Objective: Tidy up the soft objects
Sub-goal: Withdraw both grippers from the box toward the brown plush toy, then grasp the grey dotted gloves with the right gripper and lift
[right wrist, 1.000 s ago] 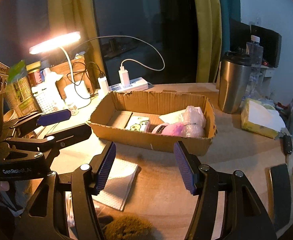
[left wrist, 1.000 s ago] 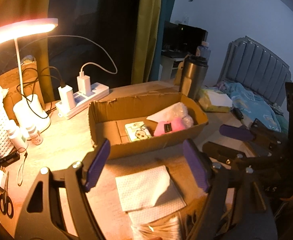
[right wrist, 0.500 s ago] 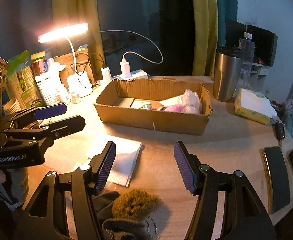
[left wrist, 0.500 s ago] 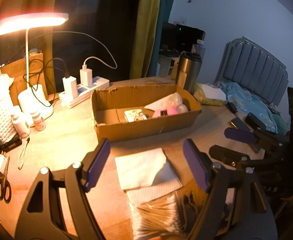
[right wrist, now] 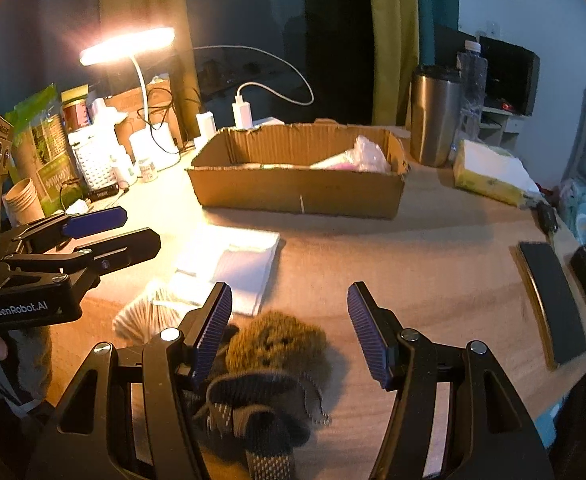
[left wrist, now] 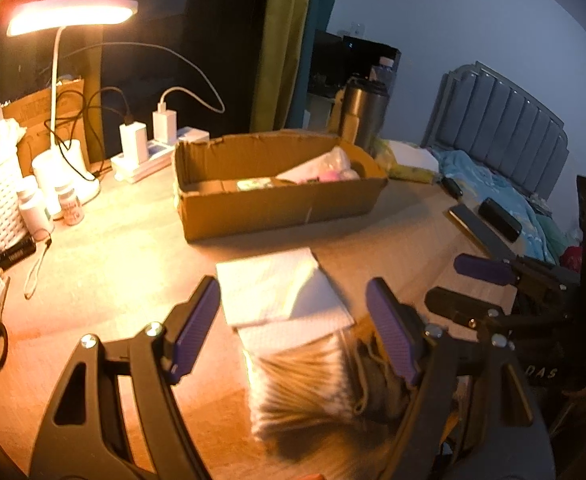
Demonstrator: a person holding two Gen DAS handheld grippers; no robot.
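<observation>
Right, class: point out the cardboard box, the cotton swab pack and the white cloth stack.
cardboard box [right wrist: 301, 194]: right wrist view, front wall.
cotton swab pack [left wrist: 305, 388]: left wrist view, middle.
white cloth stack [left wrist: 273, 286]: left wrist view, top sheet.

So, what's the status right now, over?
Left gripper and right gripper open, empty. Brown fuzzy knit item under right gripper. Open cardboard box beyond; path unobstructed.

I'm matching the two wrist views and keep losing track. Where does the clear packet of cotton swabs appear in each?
Left wrist: the clear packet of cotton swabs lies low in the centre, between the open fingers of the left gripper, touching the near edge of the white folded cloths.
Right wrist: lower left, beside the cloths.
Shared landmark: the brown cardboard box.
</observation>
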